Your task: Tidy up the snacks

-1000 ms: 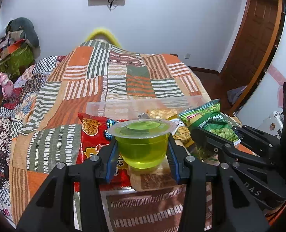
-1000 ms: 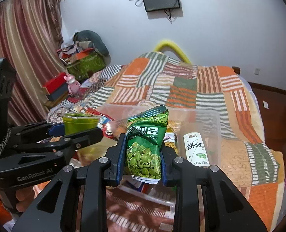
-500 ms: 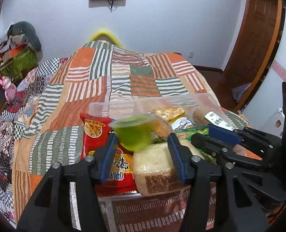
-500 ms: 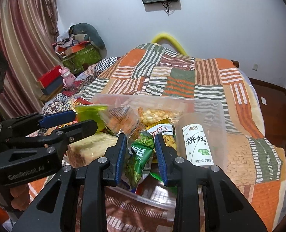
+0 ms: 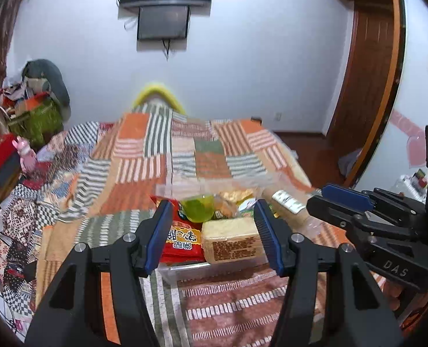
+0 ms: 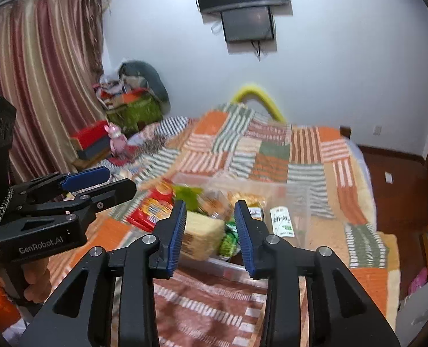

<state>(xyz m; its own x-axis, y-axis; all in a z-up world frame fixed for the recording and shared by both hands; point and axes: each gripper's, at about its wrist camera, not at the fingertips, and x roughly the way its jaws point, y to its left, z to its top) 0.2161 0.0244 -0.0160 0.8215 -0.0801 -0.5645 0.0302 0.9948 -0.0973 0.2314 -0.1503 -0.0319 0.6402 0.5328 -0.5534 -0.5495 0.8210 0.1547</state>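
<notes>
Both grippers empty: left gripper [image 5: 212,232] jaws just opened, right gripper [image 6: 209,232] jaws just parting, nothing between either pair. Green jelly cup [image 5: 198,208] and green pea packet [image 6: 228,240] sit in the clear bin [image 5: 185,267] at the bed's near edge. Cup looks light, film lid fragile: grip the sidewalls; packet is soft and crinkly, so pinch its sealed edge.

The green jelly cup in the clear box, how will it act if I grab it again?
The green jelly cup lies tilted among packets in the clear box, so it probably shifts when nudged. Its tapered, smooth plastic wall may slip upward between fingers. Its thin wall could dent under a hard squeeze.
</notes>
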